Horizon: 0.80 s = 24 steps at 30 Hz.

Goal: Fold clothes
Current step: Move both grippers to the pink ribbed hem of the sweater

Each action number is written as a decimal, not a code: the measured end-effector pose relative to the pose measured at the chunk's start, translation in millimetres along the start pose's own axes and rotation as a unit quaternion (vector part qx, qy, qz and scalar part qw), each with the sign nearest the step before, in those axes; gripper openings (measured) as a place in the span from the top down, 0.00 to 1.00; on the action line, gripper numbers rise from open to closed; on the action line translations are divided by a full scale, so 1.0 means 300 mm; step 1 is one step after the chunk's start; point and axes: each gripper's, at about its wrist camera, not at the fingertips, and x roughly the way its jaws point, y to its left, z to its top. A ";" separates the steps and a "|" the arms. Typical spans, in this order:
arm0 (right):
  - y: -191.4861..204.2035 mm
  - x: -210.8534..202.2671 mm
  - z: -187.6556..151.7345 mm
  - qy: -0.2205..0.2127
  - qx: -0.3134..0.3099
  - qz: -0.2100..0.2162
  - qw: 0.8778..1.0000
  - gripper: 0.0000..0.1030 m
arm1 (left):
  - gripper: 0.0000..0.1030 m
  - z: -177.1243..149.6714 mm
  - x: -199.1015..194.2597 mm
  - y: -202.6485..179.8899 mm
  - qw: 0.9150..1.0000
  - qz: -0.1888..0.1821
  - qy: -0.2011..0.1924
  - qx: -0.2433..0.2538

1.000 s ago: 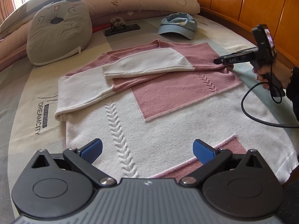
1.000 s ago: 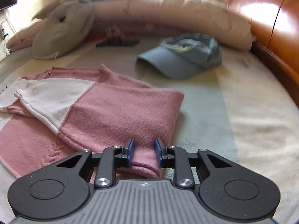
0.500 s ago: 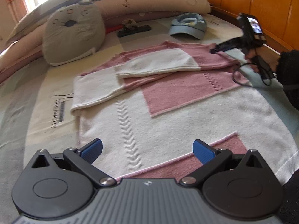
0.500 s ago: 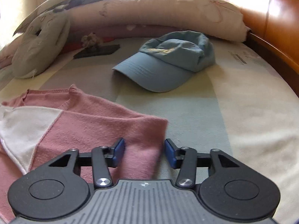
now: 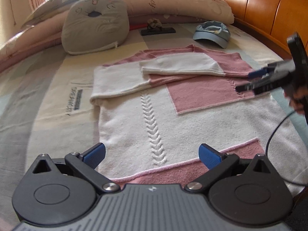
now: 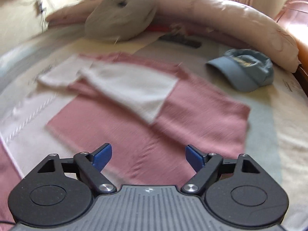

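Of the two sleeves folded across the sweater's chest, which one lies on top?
The sleeve with the white cuff end, folded in from the sweater's right side. It overlaps the other folded sleeve, whose white end pokes out beneath it toward the left.

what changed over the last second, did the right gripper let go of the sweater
Yes. The right gripper, shut on the folded pink edge a second ago, has opened and pulled back above the sweater. The folded sleeve stays across the chest, the left gripper stays open near the hem, and the blue cap is unmoved.
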 end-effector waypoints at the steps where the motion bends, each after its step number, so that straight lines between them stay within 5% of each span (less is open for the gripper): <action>1: 0.040 -0.007 -0.012 0.007 -0.010 0.005 1.000 0.15 | 0.01 -0.007 0.017 0.005 1.000 -0.010 0.003 0.001; 5: 0.152 -0.041 -0.075 0.027 -0.001 0.000 1.000 0.13 | 0.01 -0.039 0.078 0.015 0.999 -0.045 0.010 0.022; 11: 0.247 -0.121 -0.214 0.054 0.063 -0.061 0.995 0.08 | 0.01 -0.121 0.145 0.067 0.992 -0.111 0.042 0.043; 17: 0.311 -0.229 -0.340 0.071 0.139 -0.105 0.982 0.04 | 0.01 -0.147 0.085 0.126 0.986 -0.149 0.026 0.074; 24: 0.392 -0.282 -0.379 0.083 0.144 -0.134 0.977 0.04 | 0.01 -0.129 0.055 0.081 0.967 -0.234 0.011 0.104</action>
